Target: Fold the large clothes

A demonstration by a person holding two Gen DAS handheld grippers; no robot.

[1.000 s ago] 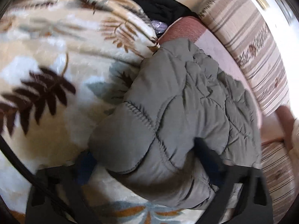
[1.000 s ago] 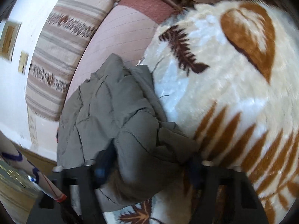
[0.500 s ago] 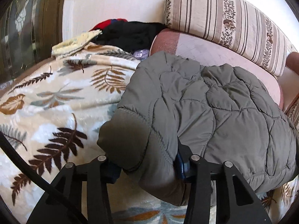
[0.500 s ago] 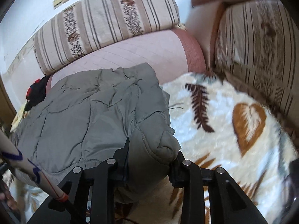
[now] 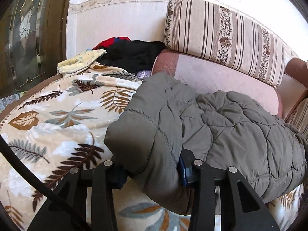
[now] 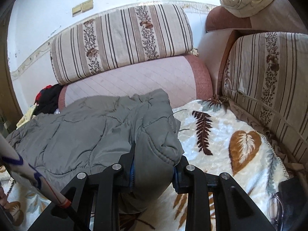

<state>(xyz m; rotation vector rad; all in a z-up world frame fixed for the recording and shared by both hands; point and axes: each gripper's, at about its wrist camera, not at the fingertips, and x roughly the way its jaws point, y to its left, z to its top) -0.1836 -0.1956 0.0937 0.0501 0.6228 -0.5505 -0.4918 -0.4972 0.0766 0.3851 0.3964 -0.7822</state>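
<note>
a bulky grey-green quilted padded jacket (image 5: 221, 127) lies bunched on a cream plush blanket printed with brown and grey leaves (image 5: 57, 119), its far edge resting against the pink seat cushion with a reddish woven end (image 5: 211, 73). the left gripper (image 5: 152, 169) has its two black fingers closed onto a thick fold at the jacket's left end, the padded cloth bulging up and over between them, with a blue pad showing on the inner face of one finger. the right gripper (image 6: 154, 170) is clamped the same way on the jacket's right end (image 6: 92, 127), where a stitched corner of the cloth droops over the finger on the blanket side; the gap between its fingers is packed with fabric. in the right wrist view the blanket (image 6: 221, 134) spreads bare beside the jacket, running up to a striped, flower-patterned back cushion (image 6: 269, 80) in the corner. another long striped floral cushion (image 5: 221, 32) leans on the white wall behind the pink seat. at the far left end of the couch sits a heap of black and red clothes (image 5: 130, 52) with a pale yellow cloth (image 5: 80, 61) just beside it, both well apart from the jacket. a dark wooden door with patterned glass (image 5: 25, 34) stands at the left edge.
</note>
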